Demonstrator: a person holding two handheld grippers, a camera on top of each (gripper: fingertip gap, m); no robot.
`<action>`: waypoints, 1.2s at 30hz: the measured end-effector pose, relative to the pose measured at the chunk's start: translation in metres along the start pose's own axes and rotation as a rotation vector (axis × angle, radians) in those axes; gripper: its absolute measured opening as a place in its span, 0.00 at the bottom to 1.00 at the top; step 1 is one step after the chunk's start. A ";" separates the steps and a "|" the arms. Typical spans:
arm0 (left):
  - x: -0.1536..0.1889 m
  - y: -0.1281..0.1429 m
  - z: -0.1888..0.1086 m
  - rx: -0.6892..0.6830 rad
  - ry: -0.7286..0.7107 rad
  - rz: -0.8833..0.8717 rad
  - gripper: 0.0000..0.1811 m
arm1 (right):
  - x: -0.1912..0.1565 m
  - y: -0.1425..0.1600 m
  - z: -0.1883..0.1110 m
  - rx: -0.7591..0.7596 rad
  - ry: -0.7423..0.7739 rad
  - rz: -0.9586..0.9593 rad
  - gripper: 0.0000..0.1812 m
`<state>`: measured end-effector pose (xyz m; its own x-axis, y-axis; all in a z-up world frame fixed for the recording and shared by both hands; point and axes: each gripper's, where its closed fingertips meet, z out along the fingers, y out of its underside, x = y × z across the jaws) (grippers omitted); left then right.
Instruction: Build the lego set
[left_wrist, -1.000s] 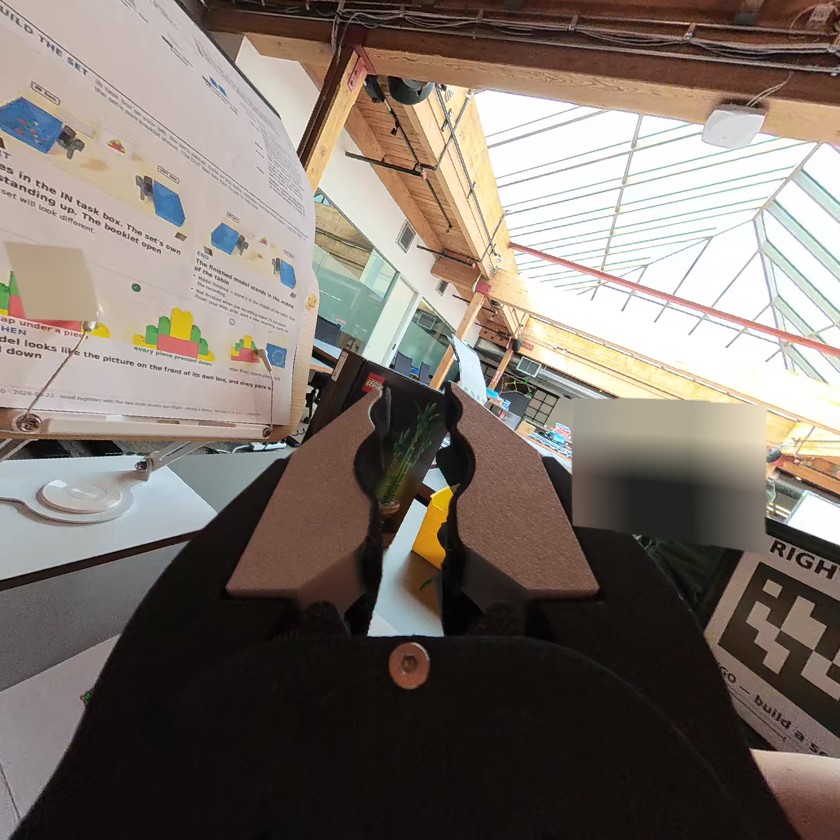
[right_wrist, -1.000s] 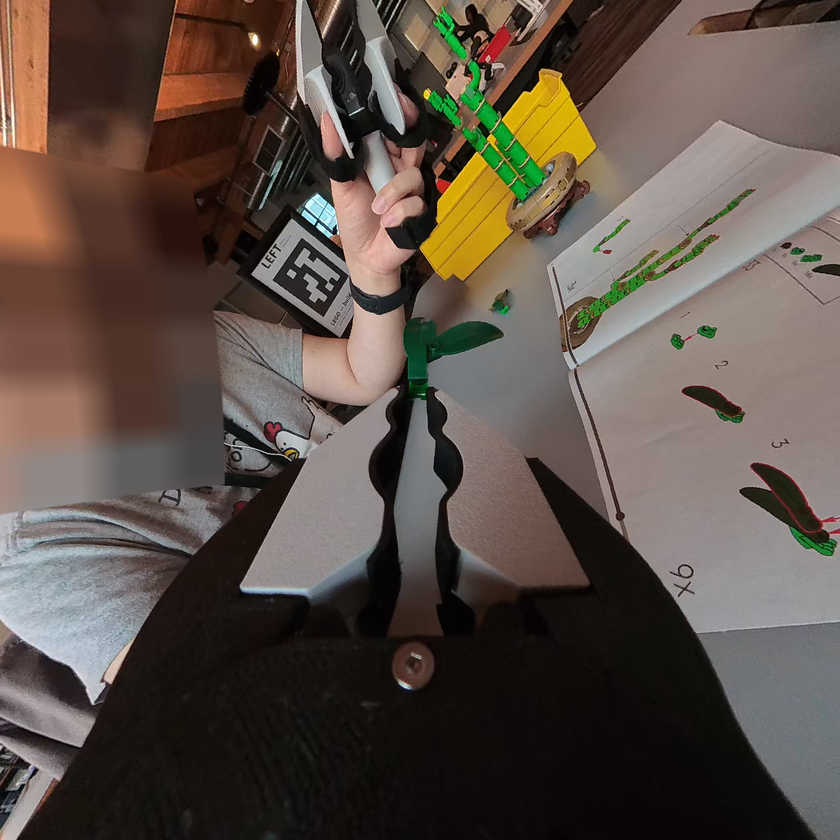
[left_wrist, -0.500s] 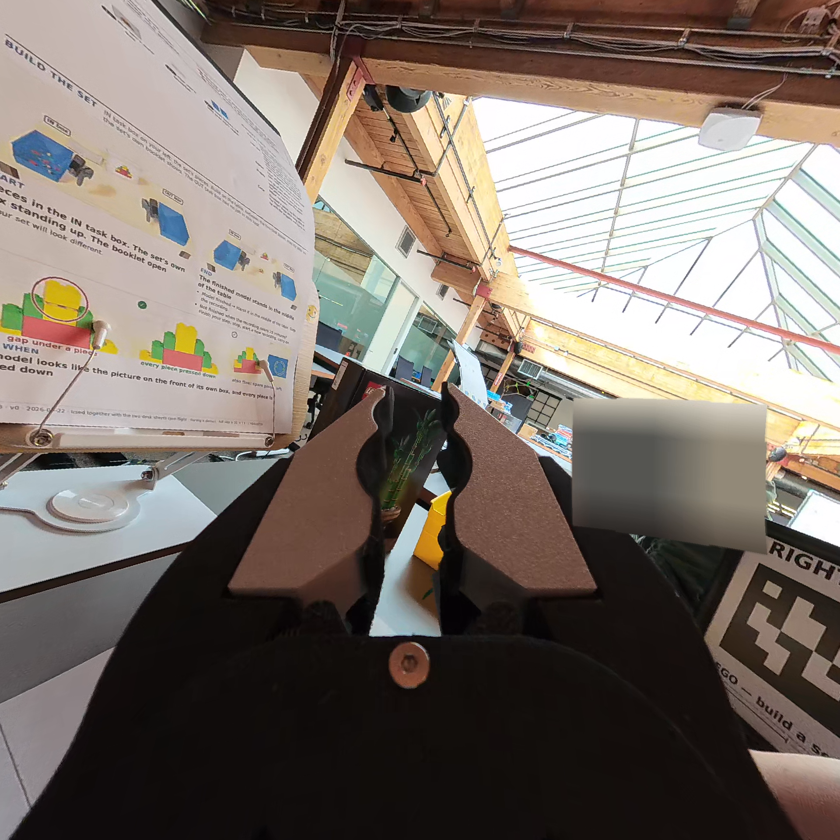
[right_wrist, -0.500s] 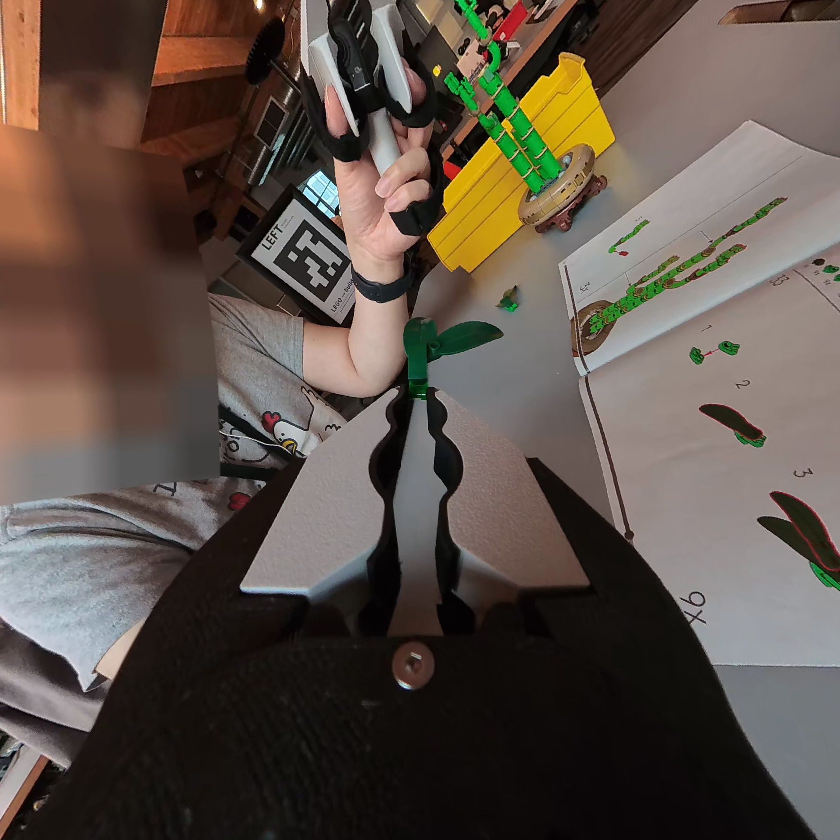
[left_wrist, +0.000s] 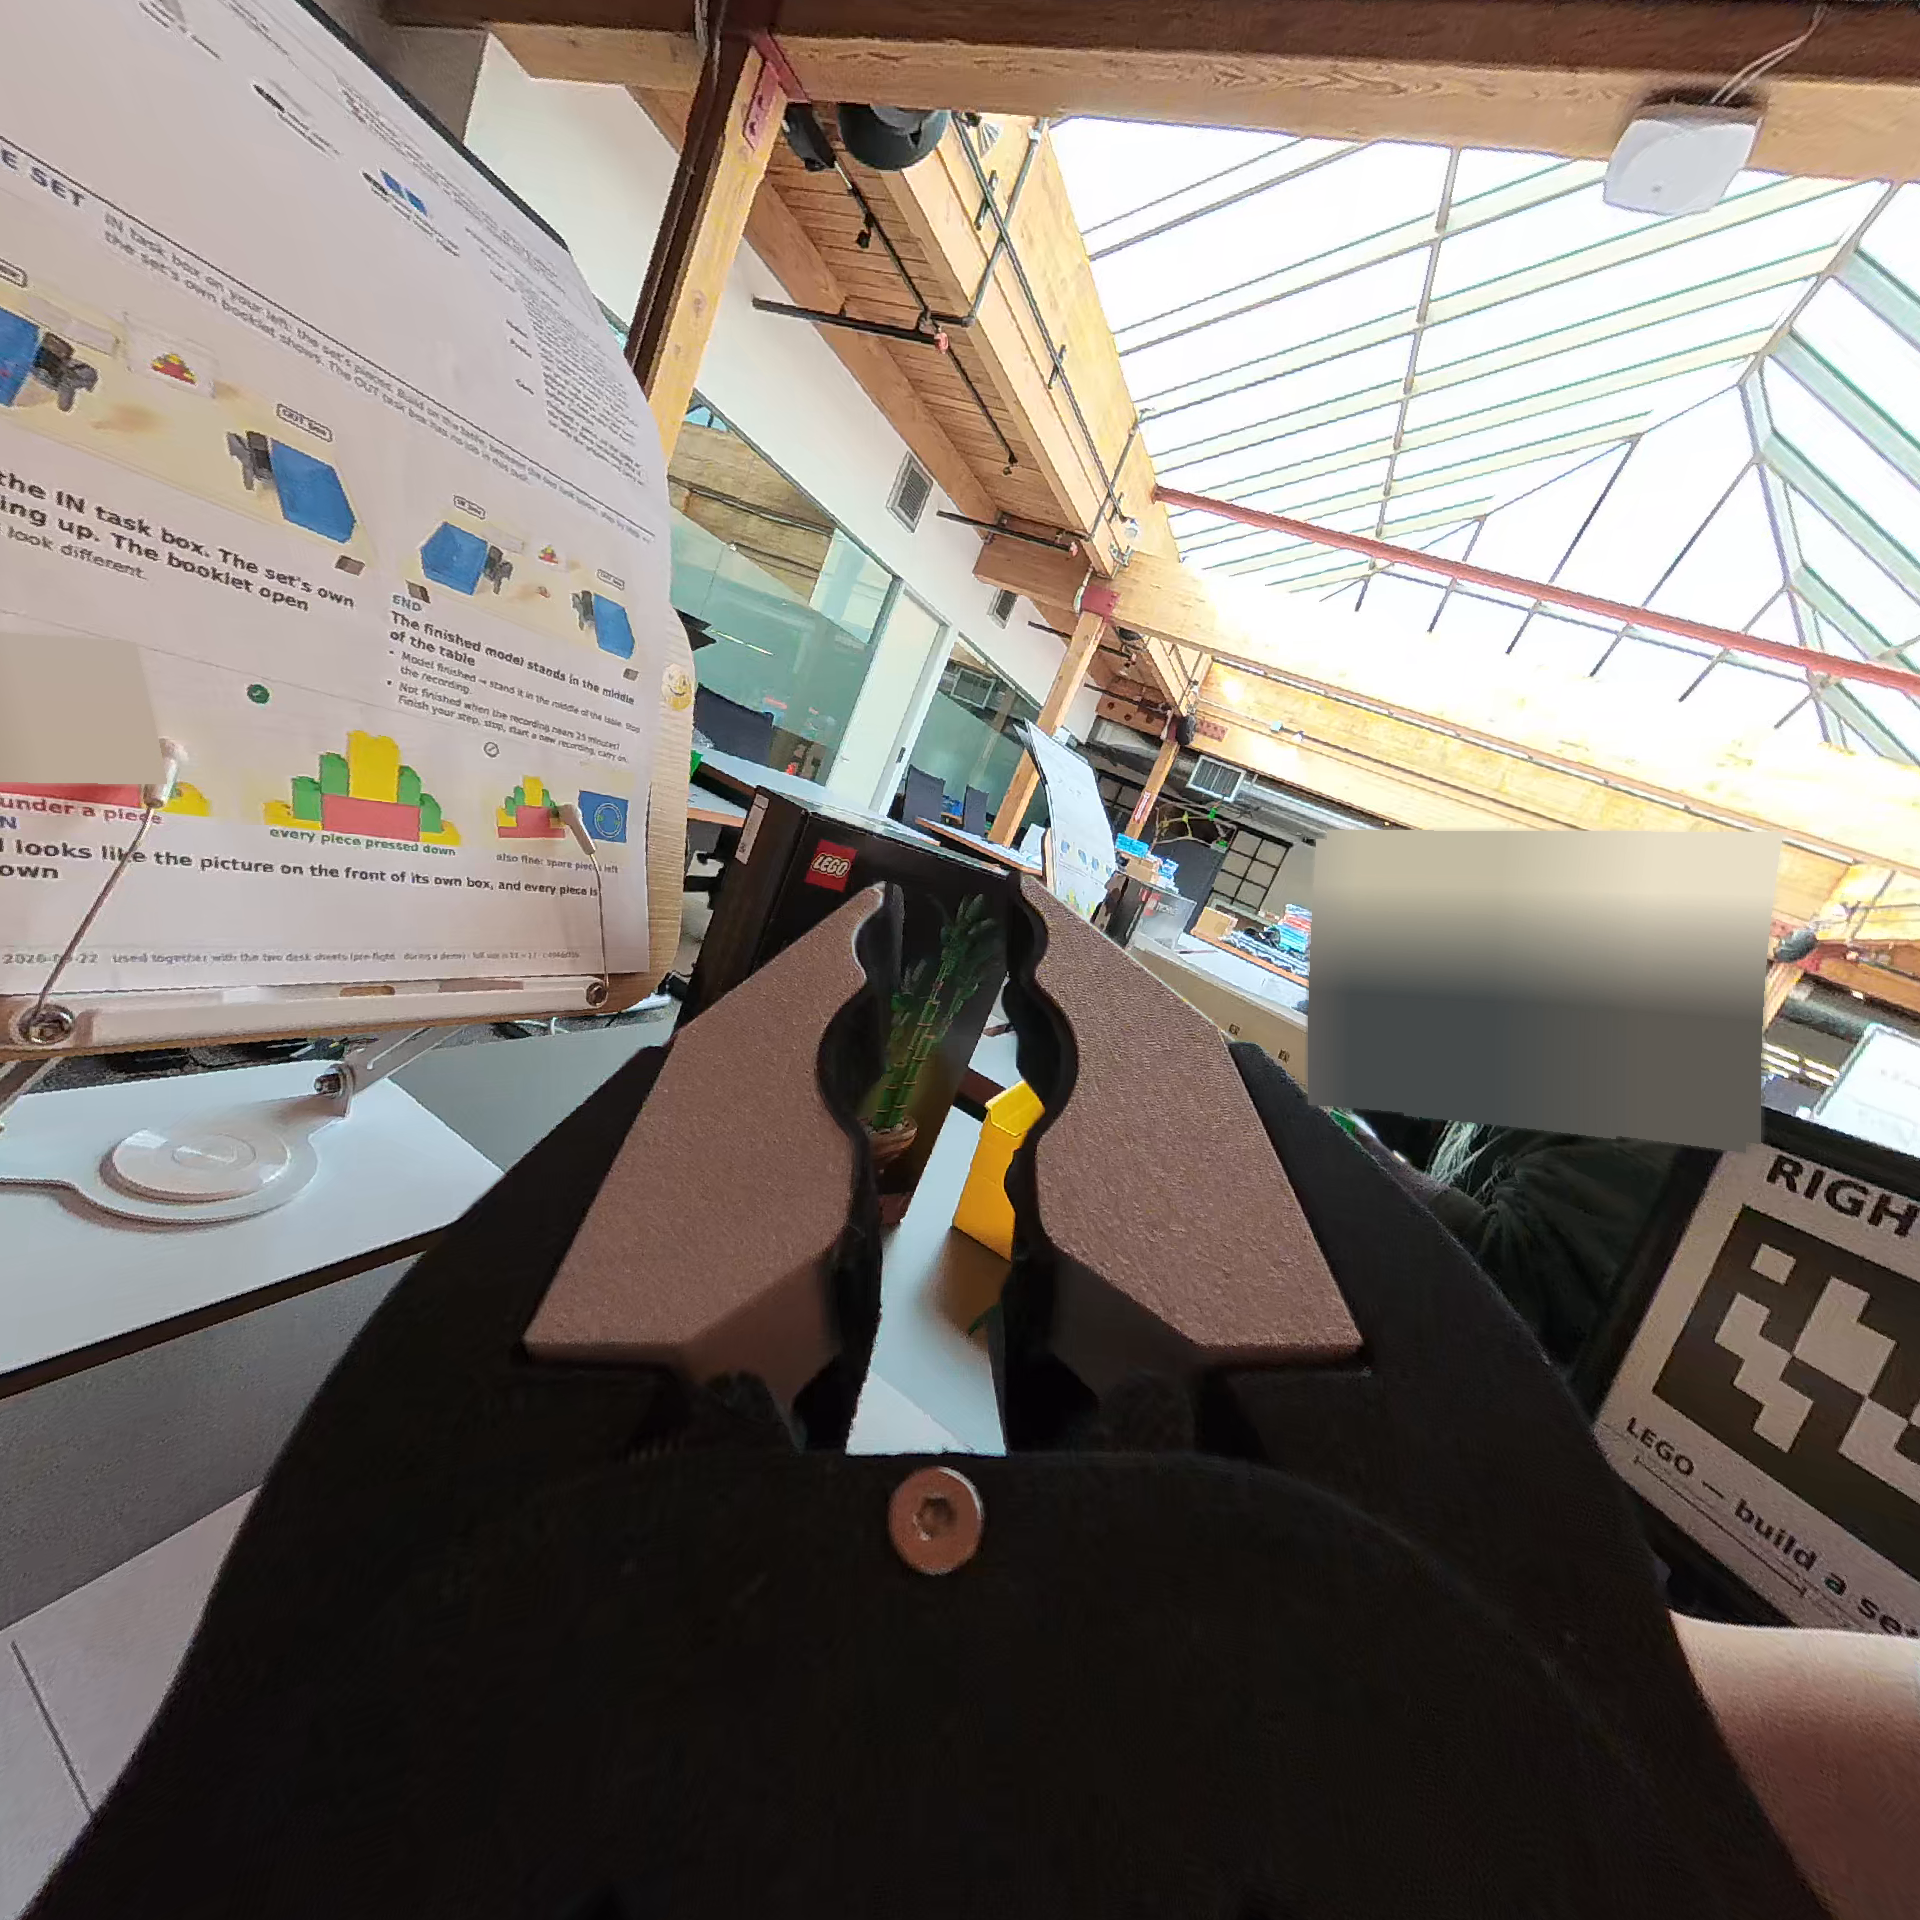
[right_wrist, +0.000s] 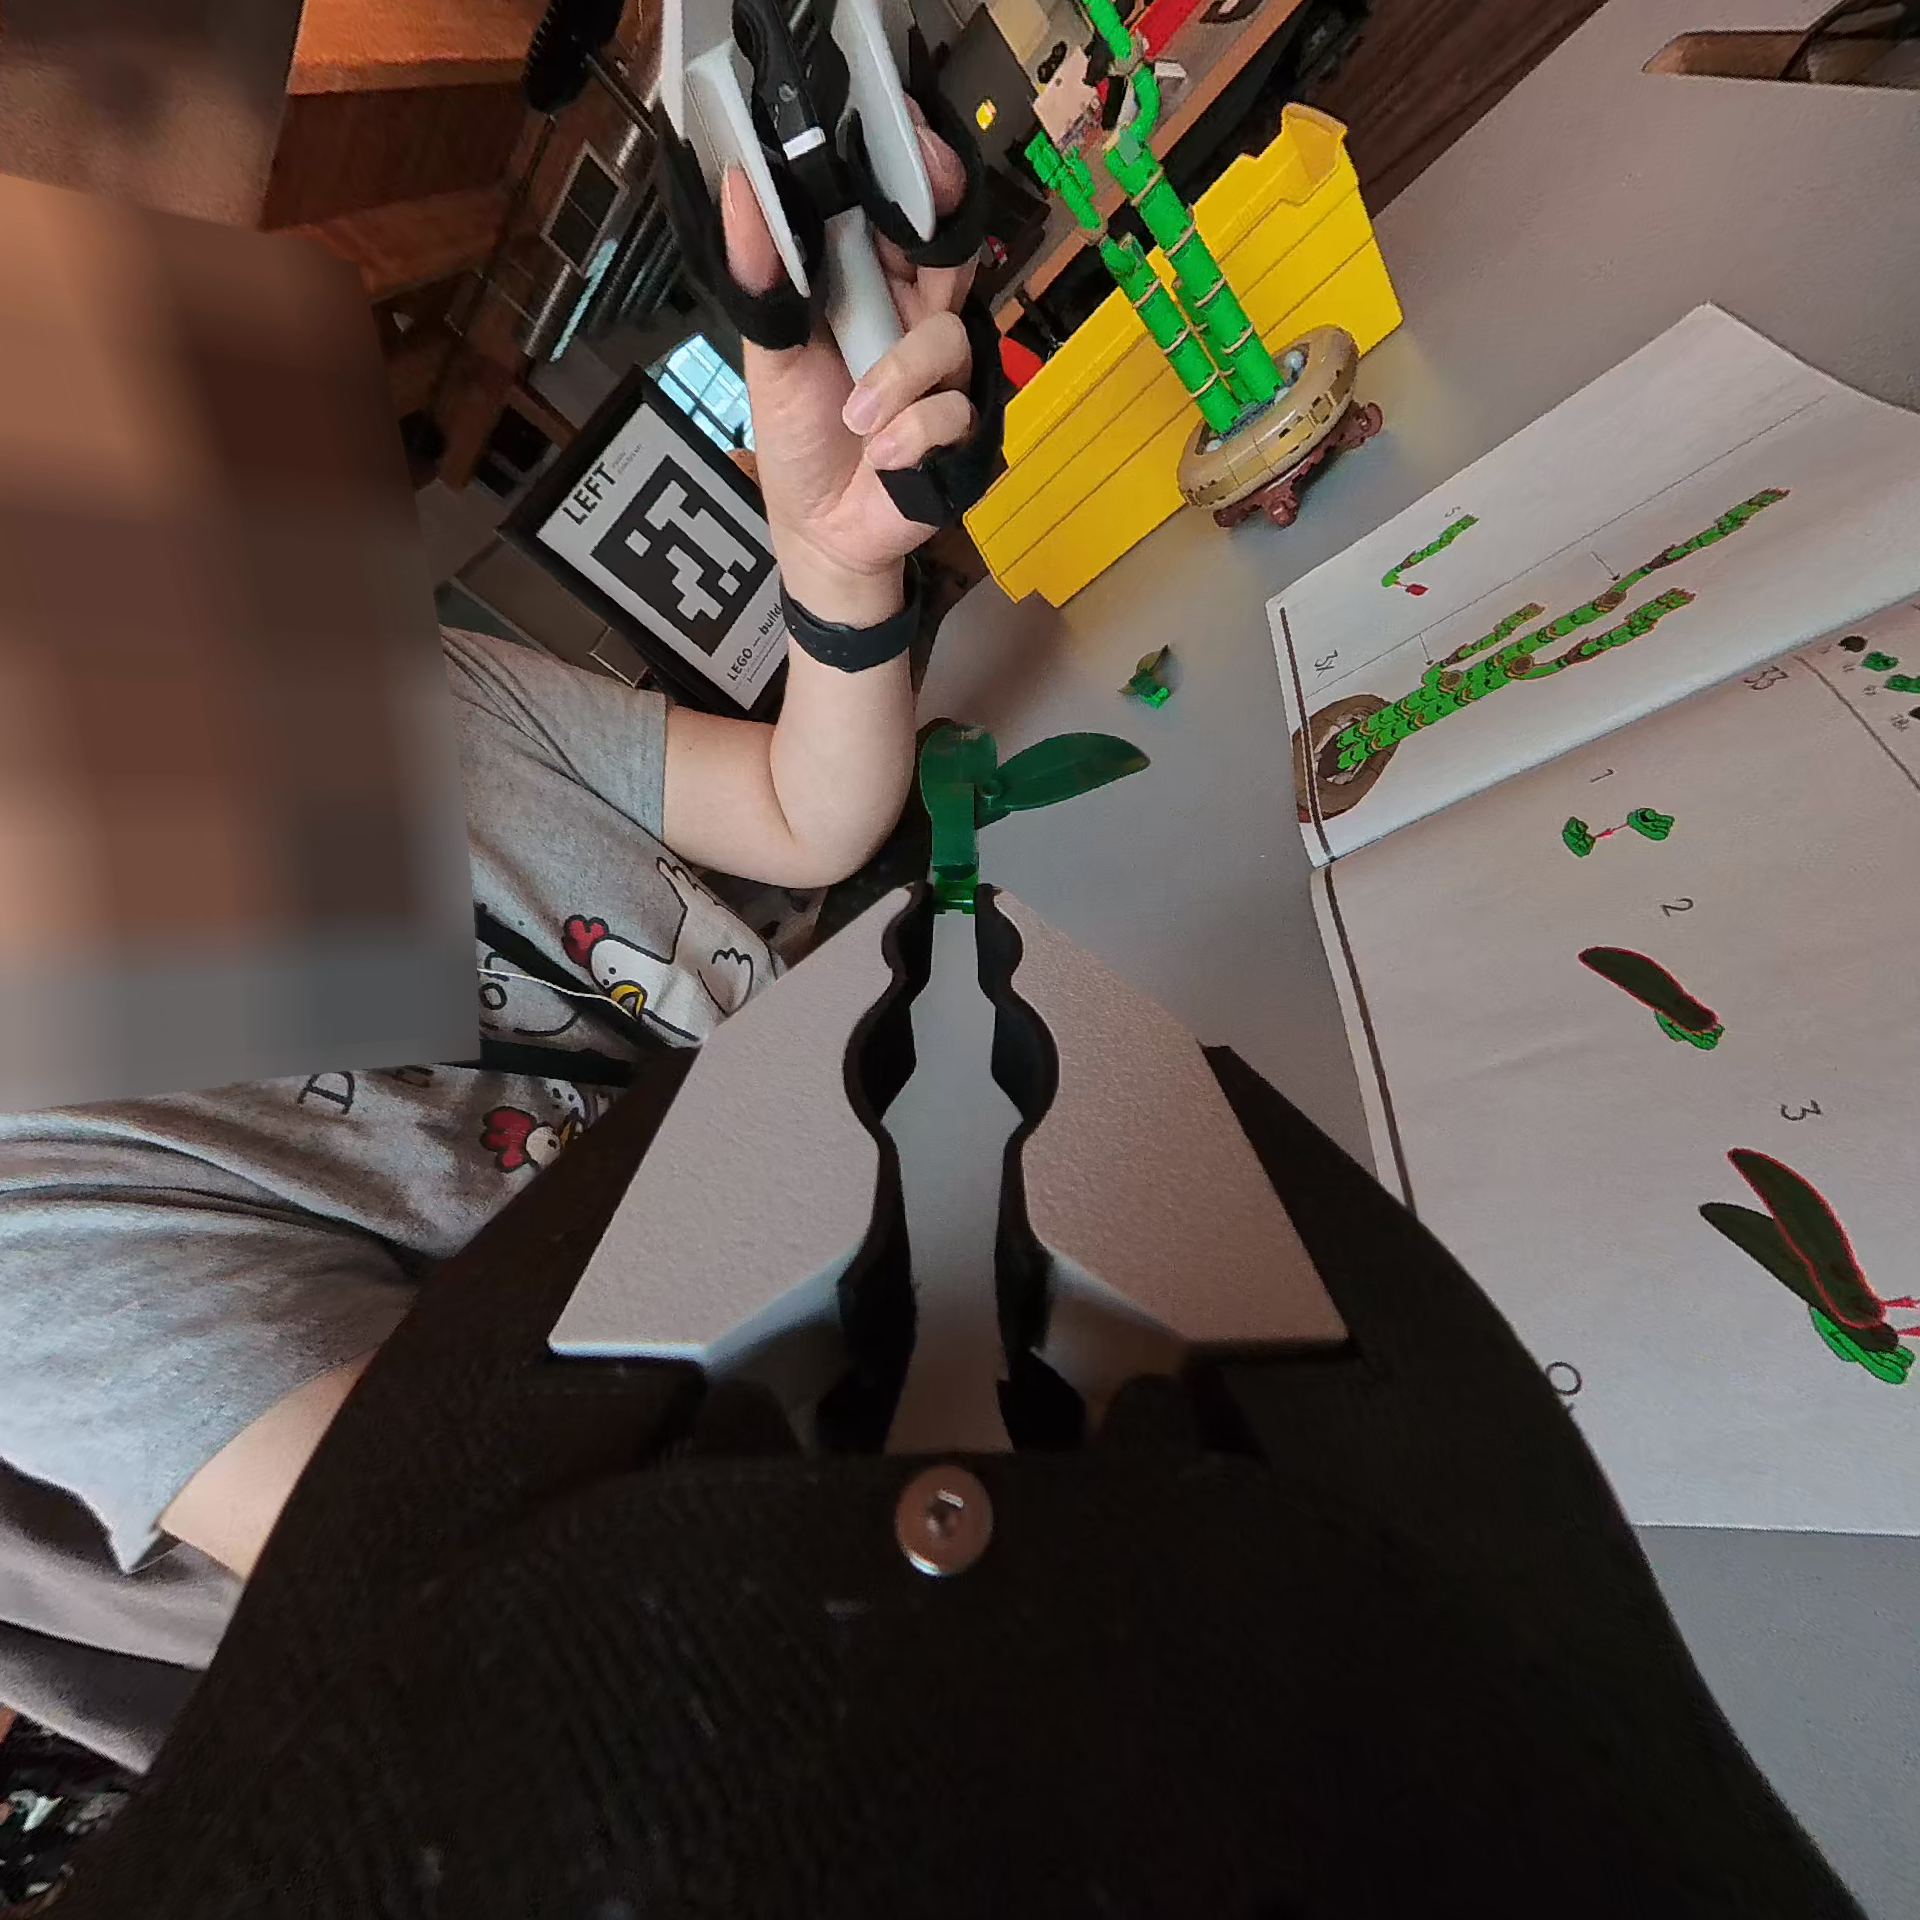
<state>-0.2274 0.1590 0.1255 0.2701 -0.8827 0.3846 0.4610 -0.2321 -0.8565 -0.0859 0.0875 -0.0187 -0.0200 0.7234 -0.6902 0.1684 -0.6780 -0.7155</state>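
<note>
My right gripper (right_wrist: 954, 896) is shut on the stem of a dark green leaf piece (right_wrist: 1003, 774), held above the grey table (right_wrist: 1132, 935). The leaf sticks out past the fingertips. The green bamboo model (right_wrist: 1184, 301) stands upright in its tan pot (right_wrist: 1273, 442) at the far side, apart from the leaf. My left gripper (left_wrist: 951, 894) is open and empty, pointing up and away from the table. In the right wrist view a hand (right_wrist: 862, 447) holds it raised, left of the model.
A yellow bin (right_wrist: 1299, 270) sits behind the model. An open instruction booklet (right_wrist: 1558, 1039) lies on the right. A small green piece (right_wrist: 1148, 681) lies on the table. The set box (left_wrist: 821, 883), a sheet on a stand (left_wrist: 332, 644) and a marker card (left_wrist: 1787, 1382) are nearby. One gripper's finger ends stand about 20 cm off the other's.
The right gripper has shifted slightly with the leaf still held, so the model and booklet sit lower and to the right in its view. The left gripper has tilted a little and stays open.
</note>
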 end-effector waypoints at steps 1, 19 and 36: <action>0.001 0.000 0.000 -0.002 0.004 0.001 0.09 | -0.001 -0.001 0.000 -0.001 0.006 -0.012 0.03; 0.005 -0.005 -0.002 0.006 0.015 0.002 0.08 | -0.023 -0.005 0.017 -0.100 0.072 -0.186 0.03; 0.003 -0.010 -0.004 0.018 0.010 0.000 0.08 | -0.023 -0.010 0.006 -0.056 0.092 -0.198 0.03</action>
<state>-0.2345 0.1568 0.1335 0.2614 -0.8870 0.3806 0.4758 -0.2247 -0.8504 -0.0935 0.0772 0.0035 0.0312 0.8525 -0.5218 0.2247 -0.5147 -0.8274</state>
